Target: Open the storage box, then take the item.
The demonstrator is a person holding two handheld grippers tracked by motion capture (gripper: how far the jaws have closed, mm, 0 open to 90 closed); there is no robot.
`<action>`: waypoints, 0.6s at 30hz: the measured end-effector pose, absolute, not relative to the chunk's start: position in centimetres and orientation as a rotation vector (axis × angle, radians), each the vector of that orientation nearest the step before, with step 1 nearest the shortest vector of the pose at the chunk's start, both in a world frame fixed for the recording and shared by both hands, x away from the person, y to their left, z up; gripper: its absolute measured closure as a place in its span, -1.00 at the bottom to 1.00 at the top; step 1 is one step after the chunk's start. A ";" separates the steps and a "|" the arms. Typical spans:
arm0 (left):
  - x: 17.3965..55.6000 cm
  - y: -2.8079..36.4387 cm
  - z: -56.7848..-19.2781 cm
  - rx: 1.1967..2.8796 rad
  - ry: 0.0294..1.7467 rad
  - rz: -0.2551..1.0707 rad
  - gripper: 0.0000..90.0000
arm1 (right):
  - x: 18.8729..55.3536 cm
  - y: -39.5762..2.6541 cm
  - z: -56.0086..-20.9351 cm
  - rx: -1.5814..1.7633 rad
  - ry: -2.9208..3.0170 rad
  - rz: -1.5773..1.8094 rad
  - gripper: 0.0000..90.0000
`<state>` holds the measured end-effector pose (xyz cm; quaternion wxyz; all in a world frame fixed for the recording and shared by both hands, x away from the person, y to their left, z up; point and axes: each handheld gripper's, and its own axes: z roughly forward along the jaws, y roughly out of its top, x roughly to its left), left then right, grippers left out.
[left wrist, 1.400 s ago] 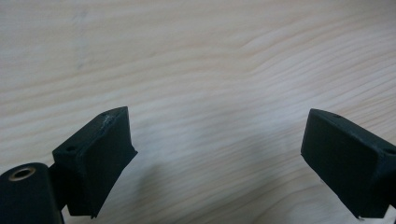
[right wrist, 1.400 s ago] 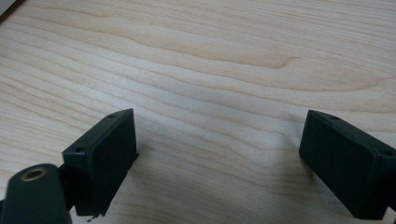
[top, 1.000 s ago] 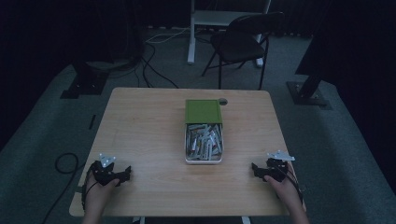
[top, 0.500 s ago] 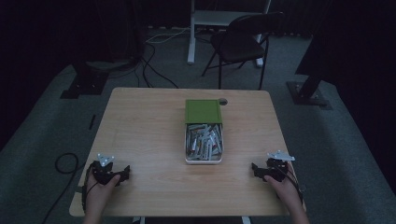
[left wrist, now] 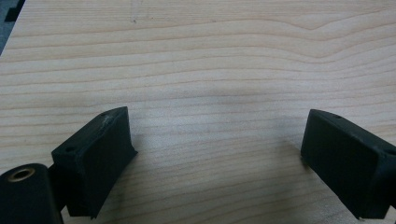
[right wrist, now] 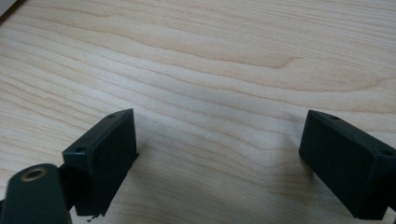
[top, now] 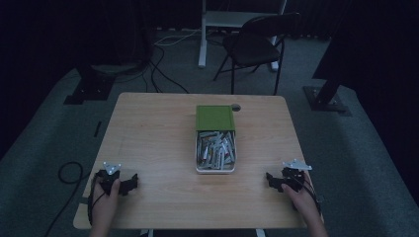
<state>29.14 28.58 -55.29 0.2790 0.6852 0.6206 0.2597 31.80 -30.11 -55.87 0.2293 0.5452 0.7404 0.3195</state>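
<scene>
Nearest the person, the left gripper (top: 129, 182) and the right gripper (top: 273, 180) rest low on the worktop (top: 153, 133), each held in a hand at a near corner, jaws pointing inward toward each other. In the left gripper view the left gripper (left wrist: 219, 154) has blocky matte black jaws spread wide apart with bare wood between them; the right gripper view shows the right gripper (right wrist: 219, 156) the same way, jaws wide and nothing between them. A grey three-cornered plate sits on top of each.

The worktop is pale wood with long wavy grain and rounded corners. At its middle, well apart from both grippers and between them, lies a shallow rectangular metal tin (top: 216, 165), its open near part heaped with small pale stick-like pieces too small to tell apart. A flat green lid (top: 215, 117) covers its far part. A small dark round thing (top: 236, 107) lies just beside the lid's far right corner.

Beyond lies grey carpet (top: 59, 133), black cables (top: 158, 74), a dark folding chair (top: 257, 47) and dark stand bases in a dim room.
</scene>
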 end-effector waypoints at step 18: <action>29.1 28.6 -55.3 1.838 1.665 0.697 -0.79 | 31.7 -30.0 -55.9 1.499 2.041 0.881 -0.76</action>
